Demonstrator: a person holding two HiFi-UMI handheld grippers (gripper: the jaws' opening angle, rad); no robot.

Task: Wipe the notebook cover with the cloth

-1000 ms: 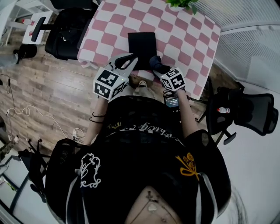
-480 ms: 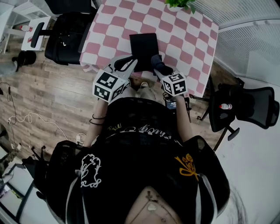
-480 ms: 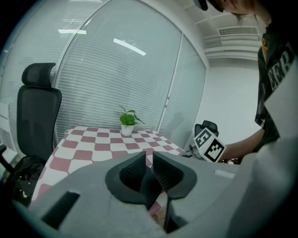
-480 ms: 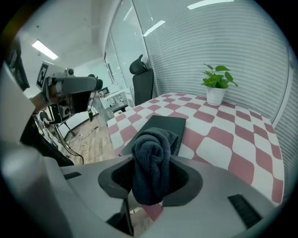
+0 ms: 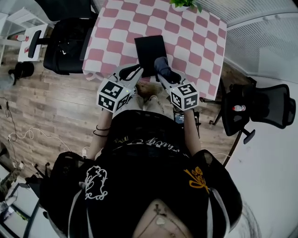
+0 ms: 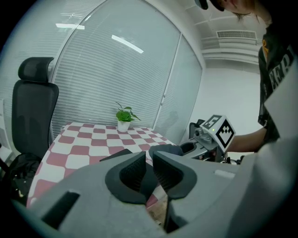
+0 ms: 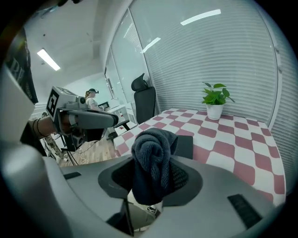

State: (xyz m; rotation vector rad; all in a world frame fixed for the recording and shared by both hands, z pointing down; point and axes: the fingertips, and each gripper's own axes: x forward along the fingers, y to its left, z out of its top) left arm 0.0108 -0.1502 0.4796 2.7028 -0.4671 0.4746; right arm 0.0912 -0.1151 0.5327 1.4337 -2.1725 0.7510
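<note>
A black notebook (image 5: 149, 51) lies flat on the pink-and-white checked table (image 5: 195, 32), near its front edge. My right gripper (image 5: 161, 70) is shut on a bunched dark blue cloth (image 5: 161, 64), which sits at the notebook's near right corner. In the right gripper view the cloth (image 7: 151, 160) fills the jaws and the notebook (image 7: 185, 146) shows just behind it. My left gripper (image 5: 130, 73) hovers at the table's front edge, left of the notebook, shut with nothing in it. The left gripper view shows its jaws (image 6: 150, 174) together, with the notebook (image 6: 116, 155) beyond.
A small potted plant (image 5: 184, 3) stands at the far end of the table. A black office chair (image 5: 65, 37) is left of the table, another (image 5: 265, 104) at the right. Wooden floor with cables lies to the left.
Both grippers have edged forward toward the notebook. The cloth in the right gripper now reaches the notebook's near right corner. The left gripper stays shut and empty.
</note>
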